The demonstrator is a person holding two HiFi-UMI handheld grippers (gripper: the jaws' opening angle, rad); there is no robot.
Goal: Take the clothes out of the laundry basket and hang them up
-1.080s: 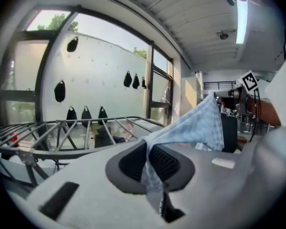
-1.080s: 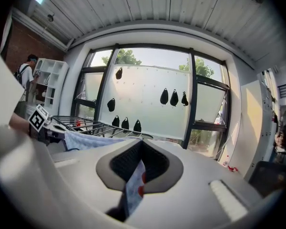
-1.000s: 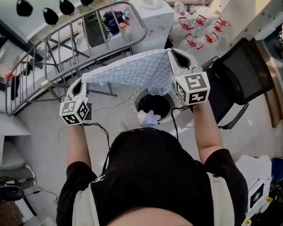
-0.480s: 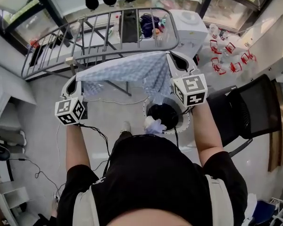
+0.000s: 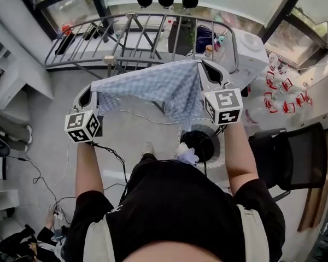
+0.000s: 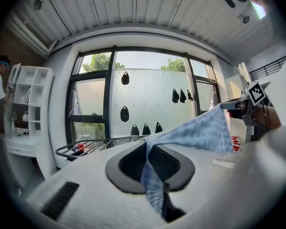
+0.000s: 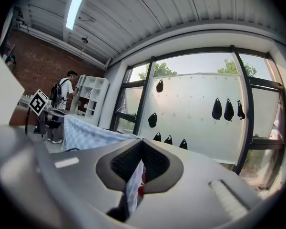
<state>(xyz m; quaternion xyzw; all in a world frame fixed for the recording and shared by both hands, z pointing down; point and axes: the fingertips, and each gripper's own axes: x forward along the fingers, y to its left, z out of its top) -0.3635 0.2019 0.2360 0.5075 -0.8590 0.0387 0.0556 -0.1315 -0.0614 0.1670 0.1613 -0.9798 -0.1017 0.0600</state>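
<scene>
Spanning frame centre left–right, checked cloth is hanging taut, w/ left gripper & right gripper jaws pinching its ends; drying rack is lying just above, nearer right gripper.

The person wore a black short-sleeved top with pale grey panels down both sides and a small white mark near the left chest. The left gripper and right gripper had smooth, rounded light-grey shells. Each carried a white cube printed with black square markers (a different pattern on each face). Their pads were dark and finely ribbed, set in black surrounds. A thin black cable hung from beneath the left cube, and another ran below the right.
</scene>
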